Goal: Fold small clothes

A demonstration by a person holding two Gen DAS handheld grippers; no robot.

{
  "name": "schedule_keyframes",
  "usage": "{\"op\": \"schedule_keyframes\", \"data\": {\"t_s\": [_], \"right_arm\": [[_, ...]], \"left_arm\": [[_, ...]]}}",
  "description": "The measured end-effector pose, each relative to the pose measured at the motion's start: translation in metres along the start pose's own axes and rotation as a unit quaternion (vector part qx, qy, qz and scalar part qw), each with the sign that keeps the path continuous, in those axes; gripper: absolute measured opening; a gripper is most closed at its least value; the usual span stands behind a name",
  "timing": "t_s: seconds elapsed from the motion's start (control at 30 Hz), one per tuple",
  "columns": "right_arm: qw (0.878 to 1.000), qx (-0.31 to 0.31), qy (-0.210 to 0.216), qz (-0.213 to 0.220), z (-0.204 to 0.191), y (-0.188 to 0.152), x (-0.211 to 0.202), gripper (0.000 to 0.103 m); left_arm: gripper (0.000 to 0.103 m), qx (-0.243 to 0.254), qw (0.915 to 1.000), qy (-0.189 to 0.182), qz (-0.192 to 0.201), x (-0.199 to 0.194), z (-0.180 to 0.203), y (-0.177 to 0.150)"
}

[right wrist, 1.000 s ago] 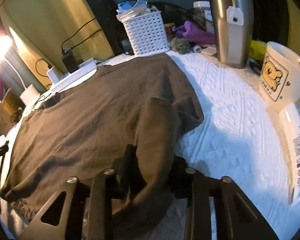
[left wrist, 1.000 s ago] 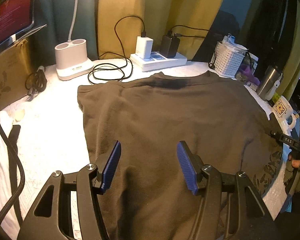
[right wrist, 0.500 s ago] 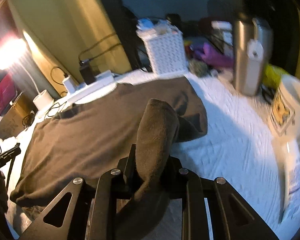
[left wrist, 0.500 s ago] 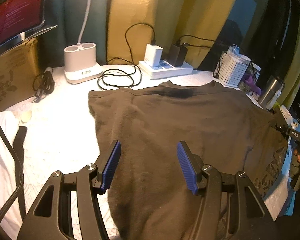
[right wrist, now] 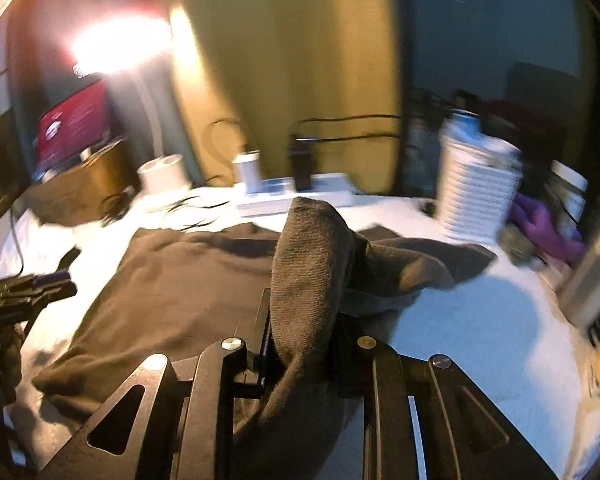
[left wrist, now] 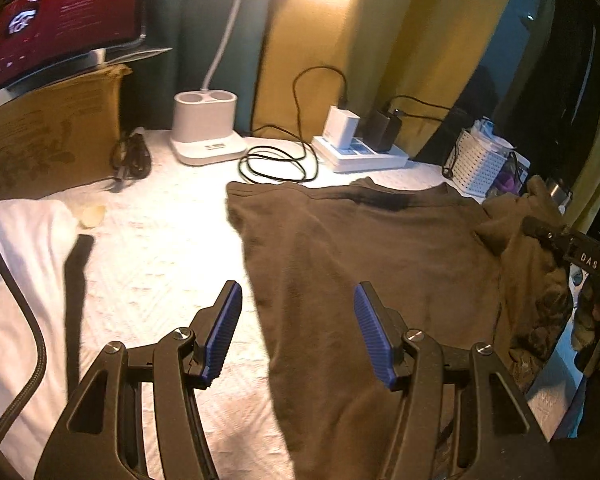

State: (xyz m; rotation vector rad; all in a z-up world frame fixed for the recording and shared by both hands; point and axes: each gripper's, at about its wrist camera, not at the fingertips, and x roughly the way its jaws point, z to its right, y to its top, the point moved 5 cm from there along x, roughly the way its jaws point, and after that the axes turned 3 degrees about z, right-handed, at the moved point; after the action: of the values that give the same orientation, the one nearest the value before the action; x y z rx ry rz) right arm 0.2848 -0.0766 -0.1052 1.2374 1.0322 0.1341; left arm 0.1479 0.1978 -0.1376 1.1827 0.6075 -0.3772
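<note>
A brown t-shirt (left wrist: 364, 256) lies spread on the white bedcover (left wrist: 152, 264), collar toward the far side. My left gripper (left wrist: 298, 328) hovers open over the shirt's left edge, its blue pads (left wrist: 224, 324) apart with nothing between them. My right gripper (right wrist: 300, 316) is shut on a bunched fold of the t-shirt's (right wrist: 180, 280) right side, lifted off the cover; the cloth hides its pads. In the left wrist view the right gripper (left wrist: 580, 256) shows at the right edge with the raised cloth draped from it.
Along the far side stand a white lamp base (left wrist: 206, 128), a power strip with chargers and coiled cables (left wrist: 360, 152), and a white basket (left wrist: 484, 164). A cardboard box (left wrist: 48, 140) with a red screen (left wrist: 64, 16) sits far left. A steel tumbler (right wrist: 596, 272) stands right.
The right gripper has lifted the shirt's right side and carried it up and leftward, rolling as it went. The left gripper has drifted left, from over the shirt's middle to its left edge.
</note>
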Motion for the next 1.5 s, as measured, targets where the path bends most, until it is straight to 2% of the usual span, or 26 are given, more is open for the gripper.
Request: {"op": "schedule_keyframes", "data": {"t_s": [0.3,0.53,0.77,0.83,0.87,0.9,0.93,0.97,1.0,1.1,1.23,1.3,1.37,1.5], "right_arm": [[0.993,-0.071,0.092,-0.036,-0.101,-0.015,0.028,0.022],[0.98,-0.142,0.119,-0.077,-0.16,-0.05,0.043,0.022],[0.97,-0.188,0.126,-0.094,-0.193,-0.08,0.047,0.024],[0.967,-0.194,0.14,-0.091,-0.202,-0.083,0.043,0.029],[0.965,-0.194,0.149,-0.09,-0.206,-0.085,0.041,0.036],[0.963,-0.195,0.159,-0.091,-0.21,-0.087,0.04,0.051],[0.961,-0.196,0.173,-0.093,-0.214,-0.09,0.038,0.059],[0.959,-0.194,0.185,-0.094,-0.218,-0.091,0.035,0.064],[0.957,-0.193,0.197,-0.094,-0.221,-0.093,0.031,0.064],[0.952,-0.187,0.223,-0.092,-0.225,-0.095,0.02,0.065],[0.957,-0.166,0.225,-0.076,-0.212,-0.086,-0.001,0.065],[0.96,-0.158,0.22,-0.064,-0.202,-0.081,-0.011,0.065],[0.966,-0.149,0.205,-0.053,-0.184,-0.077,-0.021,0.065],[0.979,-0.111,0.164,-0.05,-0.139,-0.077,-0.026,0.065]], "left_arm": [[0.058,-0.018,0.9997,0.016,0.006,-0.018,-0.023,-0.007],[0.058,-0.02,0.9996,0.018,0.008,-0.027,-0.029,-0.011],[0.058,-0.023,0.9995,0.016,0.013,-0.034,-0.028,-0.013],[0.058,-0.022,0.9996,0.014,0.013,-0.035,-0.026,-0.013],[0.058,-0.021,0.9996,0.013,0.014,-0.036,-0.025,-0.012],[0.058,-0.02,0.9996,0.011,0.015,-0.037,-0.023,-0.012],[0.058,-0.019,0.9997,0.008,0.015,-0.037,-0.021,-0.012],[0.058,-0.017,0.9997,0.007,0.016,-0.038,-0.019,-0.011],[0.058,-0.014,0.9998,0.006,0.016,-0.038,-0.016,-0.01],[0.058,-0.006,0.9998,0.0,0.018,-0.041,-0.007,-0.007],[0.058,0.007,0.9996,-0.02,0.021,-0.042,0.014,-0.002],[0.06,0.023,0.9989,-0.035,0.02,-0.042,0.03,-0.002],[0.067,0.04,0.9979,-0.048,0.015,-0.04,0.046,-0.001],[0.068,0.072,0.9955,-0.061,-0.008,-0.028,0.077,-0.004]]}}
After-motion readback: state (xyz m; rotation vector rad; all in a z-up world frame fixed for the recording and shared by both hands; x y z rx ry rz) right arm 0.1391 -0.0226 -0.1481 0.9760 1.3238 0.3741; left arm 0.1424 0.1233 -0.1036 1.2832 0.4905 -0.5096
